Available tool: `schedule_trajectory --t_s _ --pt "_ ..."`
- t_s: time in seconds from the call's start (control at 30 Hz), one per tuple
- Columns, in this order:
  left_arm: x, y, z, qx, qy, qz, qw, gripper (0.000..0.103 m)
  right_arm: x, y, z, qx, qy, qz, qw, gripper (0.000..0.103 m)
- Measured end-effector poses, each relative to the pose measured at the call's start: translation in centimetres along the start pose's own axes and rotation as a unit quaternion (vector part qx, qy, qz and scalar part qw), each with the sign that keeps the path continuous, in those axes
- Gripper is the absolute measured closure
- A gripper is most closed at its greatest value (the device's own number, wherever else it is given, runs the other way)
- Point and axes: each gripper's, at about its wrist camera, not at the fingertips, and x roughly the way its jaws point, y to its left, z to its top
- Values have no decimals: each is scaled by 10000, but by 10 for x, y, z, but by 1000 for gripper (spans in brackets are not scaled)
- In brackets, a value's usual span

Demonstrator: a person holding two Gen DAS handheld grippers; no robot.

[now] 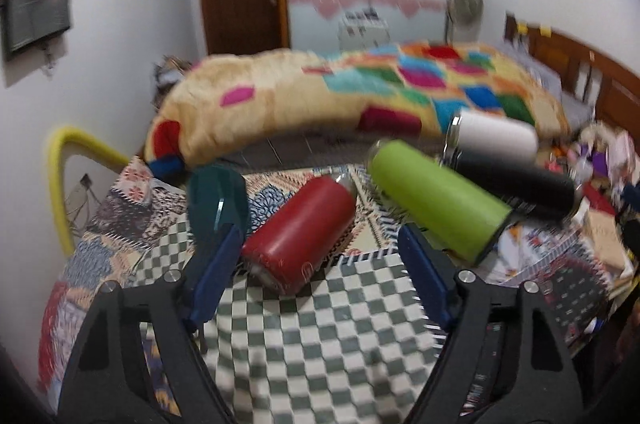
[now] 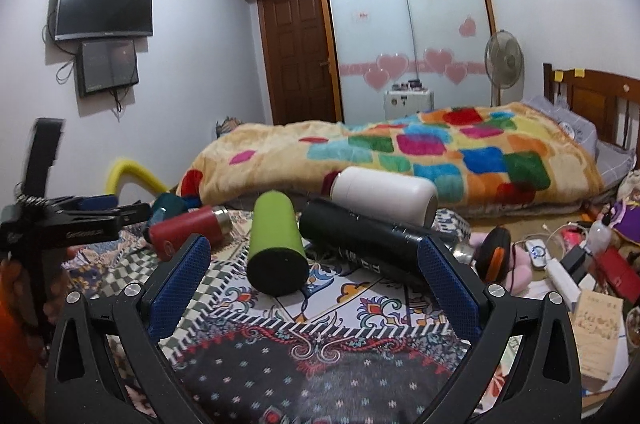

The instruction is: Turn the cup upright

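Several cups lie on their sides on a patterned cloth. A red cup lies just ahead of my open left gripper, its base toward me and close to the left pad. A lime green cup, a black cup and a white cup lie to its right. A teal cup is at the left. In the right wrist view the green cup lies between my open right gripper's fingers, base toward me. The black cup, white cup and red cup lie around it.
A bed with a colourful blanket stands behind the cups. Clutter, a boxed item and a charger lie at the right. The left gripper's body shows at the left of the right wrist view. A yellow tube curves at the left.
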Motion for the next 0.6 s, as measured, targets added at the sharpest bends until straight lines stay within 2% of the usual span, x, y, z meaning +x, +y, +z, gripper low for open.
schedule_trajectory --t_s 0.1,0.27,0.37,0.43,0.6 --pt "36 2 9 263 444 -65 9986 24 10 0 -2 -66 86 -5 9999 0" --pt "71 4 12 511 945 -238 9939 24 19 3 -2 -195 150 13 9997 0" --pt "92 3 10 768 1247 -114 9892 24 24 5 -2 -247 154 35 9996 0" --pt "99 5 9 836 1332 -159 9874 28 28 6 -3 -241 180 65 9995 0" --pt "113 7 9 830 1447 -270 9856 29 42 4 -7 -51 387 371 9986 0"
